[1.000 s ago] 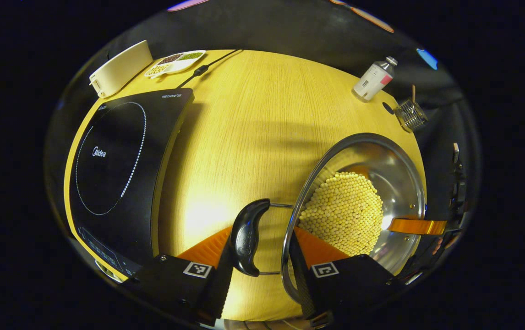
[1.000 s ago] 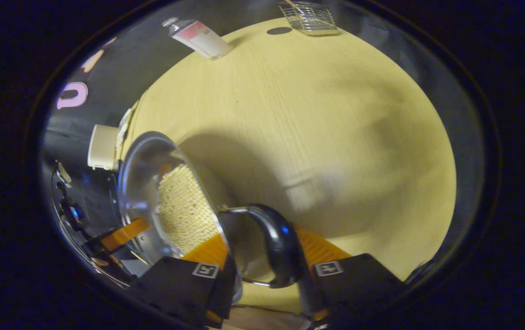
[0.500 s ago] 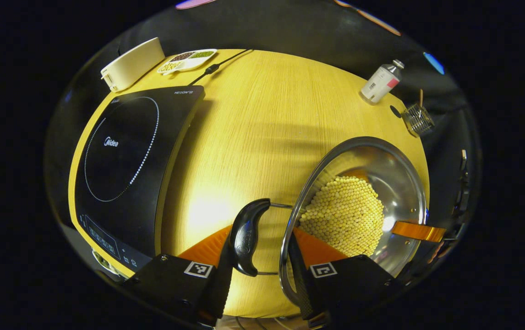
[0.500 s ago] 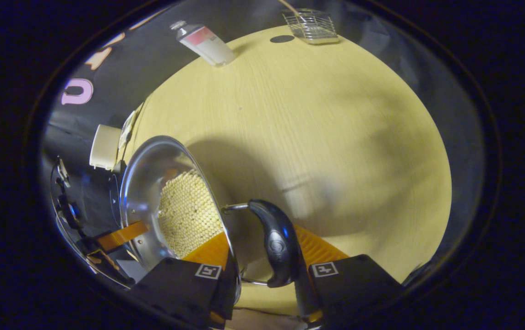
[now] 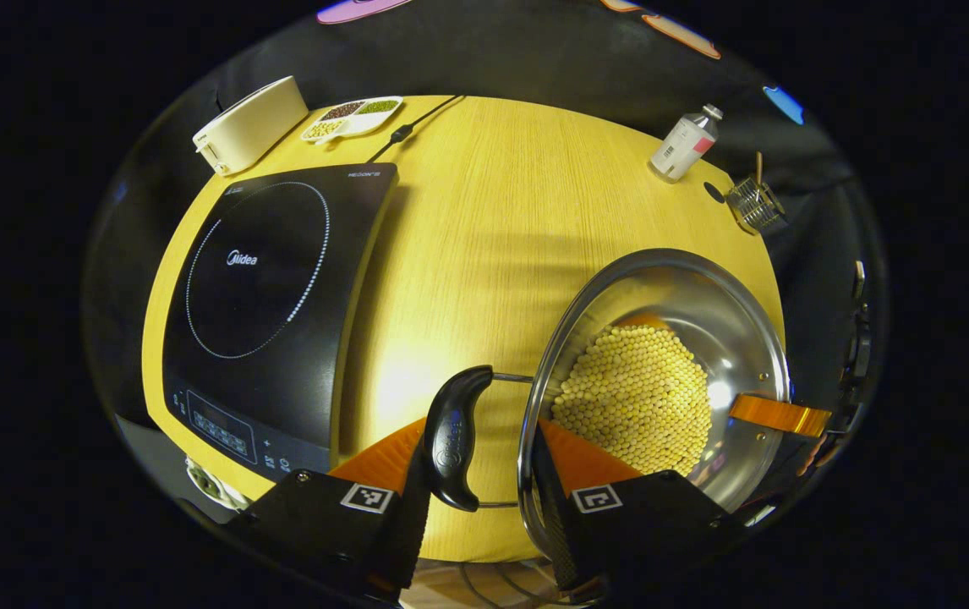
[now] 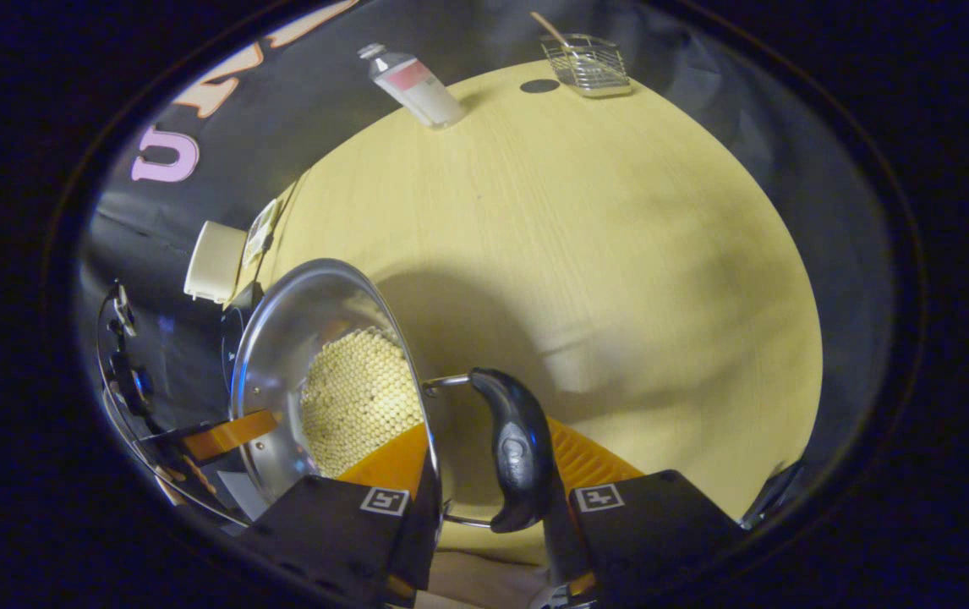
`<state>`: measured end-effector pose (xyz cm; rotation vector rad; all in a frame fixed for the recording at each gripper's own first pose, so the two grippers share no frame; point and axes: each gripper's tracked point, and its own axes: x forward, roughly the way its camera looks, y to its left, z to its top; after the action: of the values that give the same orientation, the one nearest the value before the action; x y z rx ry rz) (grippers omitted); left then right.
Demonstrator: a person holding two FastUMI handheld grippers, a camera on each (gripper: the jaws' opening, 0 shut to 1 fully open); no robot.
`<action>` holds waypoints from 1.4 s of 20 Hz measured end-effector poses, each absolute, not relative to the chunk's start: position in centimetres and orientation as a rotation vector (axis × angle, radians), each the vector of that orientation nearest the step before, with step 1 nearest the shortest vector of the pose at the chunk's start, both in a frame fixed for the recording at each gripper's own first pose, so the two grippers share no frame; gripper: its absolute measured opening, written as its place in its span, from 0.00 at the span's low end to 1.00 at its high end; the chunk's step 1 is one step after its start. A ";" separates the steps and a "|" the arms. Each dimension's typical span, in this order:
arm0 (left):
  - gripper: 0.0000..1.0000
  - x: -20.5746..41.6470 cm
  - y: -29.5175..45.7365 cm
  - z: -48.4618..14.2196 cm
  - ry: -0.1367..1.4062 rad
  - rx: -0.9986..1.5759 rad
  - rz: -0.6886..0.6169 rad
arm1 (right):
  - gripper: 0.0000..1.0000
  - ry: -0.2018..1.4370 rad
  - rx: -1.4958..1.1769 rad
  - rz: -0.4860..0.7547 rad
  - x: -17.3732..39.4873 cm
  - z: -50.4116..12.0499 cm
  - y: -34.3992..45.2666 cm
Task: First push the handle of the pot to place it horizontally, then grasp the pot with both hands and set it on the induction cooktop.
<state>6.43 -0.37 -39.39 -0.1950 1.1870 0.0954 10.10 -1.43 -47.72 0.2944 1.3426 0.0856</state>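
Left to right in the left gripper view: induction cooktop (image 5: 269, 296), flat glossy black glass, sits on the wood-grain surface (image 5: 493, 220), well apart from the pot (image 5: 704, 304).

Pot is polished steel, thin-walled and stiff, loaded with small pale beads (image 5: 632, 397). We judge it heavy-ish, with a load that could shift, so keep it level. It looks lifted off the surface, near the front edge.

Left claw (image 5: 484, 457) is clenched on the left handle (image 5: 451, 440): smooth black plastic grip on a wire loop, likely slippery.

Right claw (image 6: 484, 474) is likewise clamped on the right handle (image 6: 518, 448). Handles are the right hold points.
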 end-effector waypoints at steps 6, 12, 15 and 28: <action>0.63 6.2 3.3 -37.2 1.148 -0.159 0.032 | 0.50 1.306 0.316 0.042 8.7 -45.4 2.5; 0.62 7.1 10.7 -35.3 1.094 -0.138 -0.043 | 0.56 1.243 0.333 -0.034 7.3 -43.6 10.4; 0.62 7.2 15.8 -34.8 1.067 -0.120 -0.048 | 0.56 1.231 0.343 -0.035 6.6 -43.6 15.6; 0.63 8.2 33.3 -36.0 0.997 -0.100 0.040 | 0.56 1.219 0.318 0.034 8.4 -47.4 33.2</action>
<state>8.23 33.32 -36.01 -0.0999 0.9969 0.0398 8.37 33.16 -47.35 0.3183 1.2194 0.0338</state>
